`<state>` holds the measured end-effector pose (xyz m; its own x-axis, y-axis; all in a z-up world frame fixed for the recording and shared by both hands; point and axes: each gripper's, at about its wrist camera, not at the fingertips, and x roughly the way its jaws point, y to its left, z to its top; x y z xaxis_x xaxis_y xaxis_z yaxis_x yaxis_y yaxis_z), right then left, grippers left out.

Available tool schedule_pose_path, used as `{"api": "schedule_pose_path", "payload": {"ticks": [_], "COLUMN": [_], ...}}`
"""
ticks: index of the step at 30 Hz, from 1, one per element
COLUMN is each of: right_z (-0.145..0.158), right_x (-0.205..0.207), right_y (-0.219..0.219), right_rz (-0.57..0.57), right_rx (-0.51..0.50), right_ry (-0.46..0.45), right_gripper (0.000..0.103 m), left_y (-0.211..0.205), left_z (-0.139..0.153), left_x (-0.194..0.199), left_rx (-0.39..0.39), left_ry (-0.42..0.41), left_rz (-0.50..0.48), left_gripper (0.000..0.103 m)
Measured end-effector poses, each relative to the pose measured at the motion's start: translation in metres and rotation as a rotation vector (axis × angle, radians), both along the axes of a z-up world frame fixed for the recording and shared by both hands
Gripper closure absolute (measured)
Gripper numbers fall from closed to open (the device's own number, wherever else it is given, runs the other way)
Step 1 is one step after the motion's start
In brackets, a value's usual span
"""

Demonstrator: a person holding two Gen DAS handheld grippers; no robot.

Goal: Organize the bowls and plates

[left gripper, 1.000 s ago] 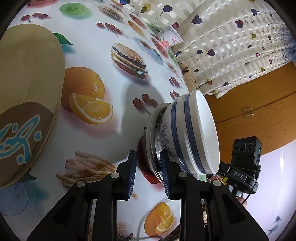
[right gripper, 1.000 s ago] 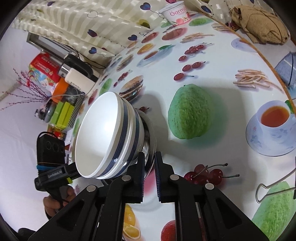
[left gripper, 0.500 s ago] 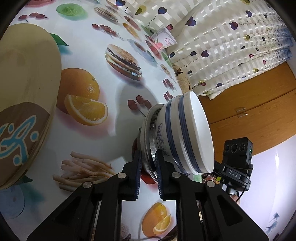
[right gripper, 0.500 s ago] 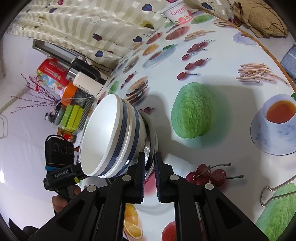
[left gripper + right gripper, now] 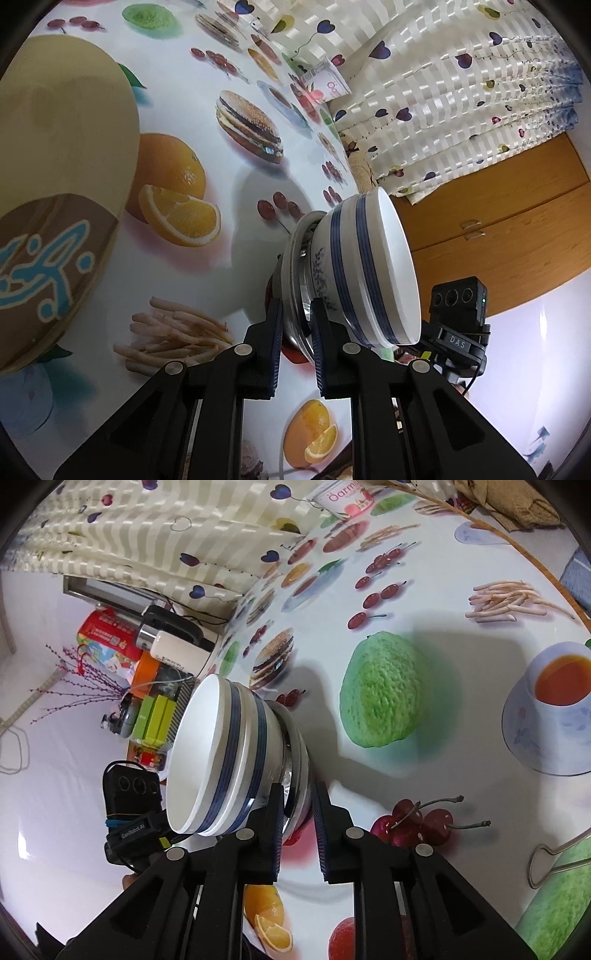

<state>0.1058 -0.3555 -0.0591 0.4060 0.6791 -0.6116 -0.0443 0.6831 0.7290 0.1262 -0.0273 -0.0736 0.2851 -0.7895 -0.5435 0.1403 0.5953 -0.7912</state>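
Note:
A stack of white bowls with blue bands [image 5: 365,273] sits on a white plate with a shiny metal dish [image 5: 295,273]. Both grippers hold the stack above the fruit-print tablecloth [image 5: 207,184]. My left gripper [image 5: 297,336] is shut on the plate's rim at one side. My right gripper [image 5: 298,821] is shut on the plate's rim [image 5: 297,760] at the opposite side, below the bowls [image 5: 218,757]. Each gripper shows in the other's view beyond the bowls.
A round wooden board [image 5: 55,177] with a blue design lies at the left. A yogurt cup [image 5: 325,83] stands by the heart-print curtain [image 5: 443,92]. A wire rack corner [image 5: 554,856] shows at the lower right. Boxes and appliances [image 5: 147,657] stand beyond the table edge.
My left gripper has closed from open onto the plate's rim. The stack has come up off the cloth a little. My right gripper has stayed shut on the rim.

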Motion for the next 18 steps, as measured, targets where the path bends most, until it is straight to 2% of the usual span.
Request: {"api": "schedule_pose_path", "payload": {"ticks": [3,5,18], "right_z": [0.0003,0.0006,-0.0009], "right_x": [-0.0005,0.0003,0.0036], "right_y": [-0.0011,-0.0014,0.0004], "right_rz": [0.004,0.008,0.014], "right_rx": [-0.003,0.001,0.043], "right_ry": [-0.007,-0.014,-0.003], "right_gripper": [0.087,0.094,0.091], "left_y": [0.0025,0.0019,0.0031], "left_z": [-0.0014,-0.0016,-0.0010], "left_x": [-0.0002,-0.0009,-0.0025], "left_rx": [-0.007,-0.007,-0.012], "left_ry": [0.000,-0.004,-0.022], "left_rz": [0.000,-0.003,0.001], "left_gripper": [0.088,0.088,0.089]}}
